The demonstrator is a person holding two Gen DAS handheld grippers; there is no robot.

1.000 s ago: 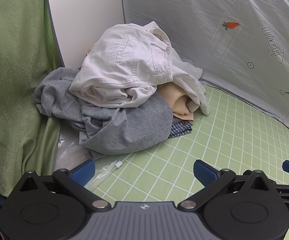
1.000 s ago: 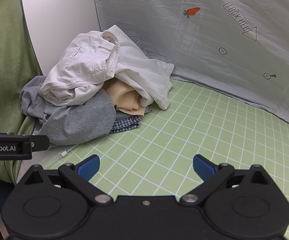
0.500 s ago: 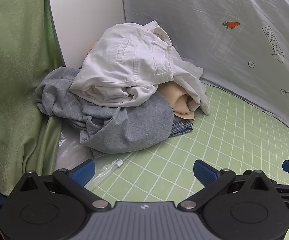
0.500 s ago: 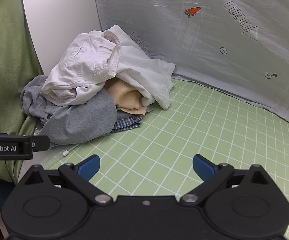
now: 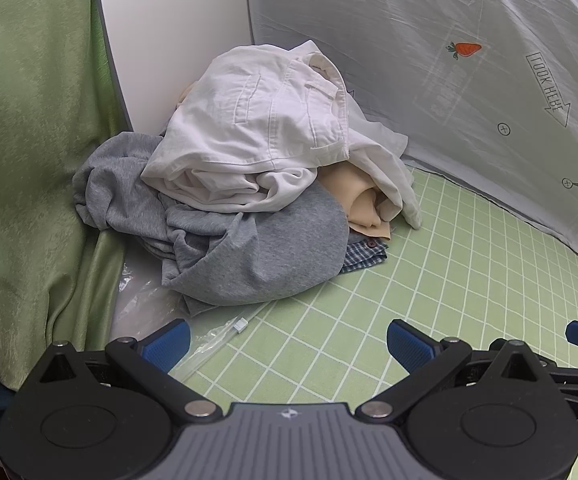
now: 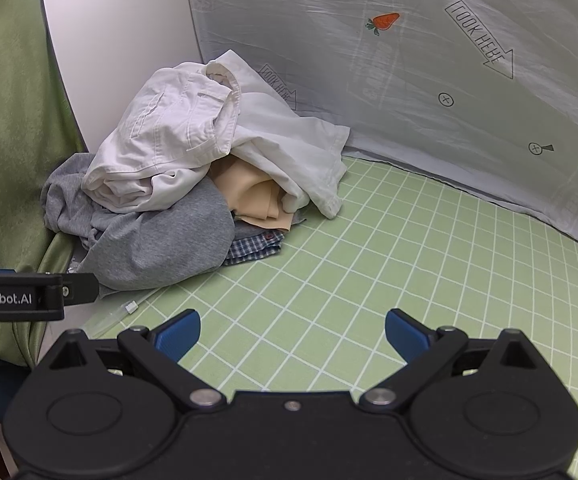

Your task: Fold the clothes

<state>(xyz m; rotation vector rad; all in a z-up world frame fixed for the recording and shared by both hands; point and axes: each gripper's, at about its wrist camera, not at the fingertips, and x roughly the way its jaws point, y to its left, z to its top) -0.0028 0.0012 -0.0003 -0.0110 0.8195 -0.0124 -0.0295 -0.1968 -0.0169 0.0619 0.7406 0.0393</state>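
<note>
The left gripper (image 5: 287,338) stands wide and empty at the bottom of its frame, above the green checked sheet (image 5: 469,280). The right gripper (image 6: 293,330) is likewise spread wide, gripping nothing. At centre left lies the clothes pile (image 5: 249,184): white trousers (image 6: 169,136) on top, a grey sweatshirt (image 6: 161,240) beneath, beige cloth (image 6: 253,194) and a plaid shirt (image 6: 255,246) at its right edge.
</note>
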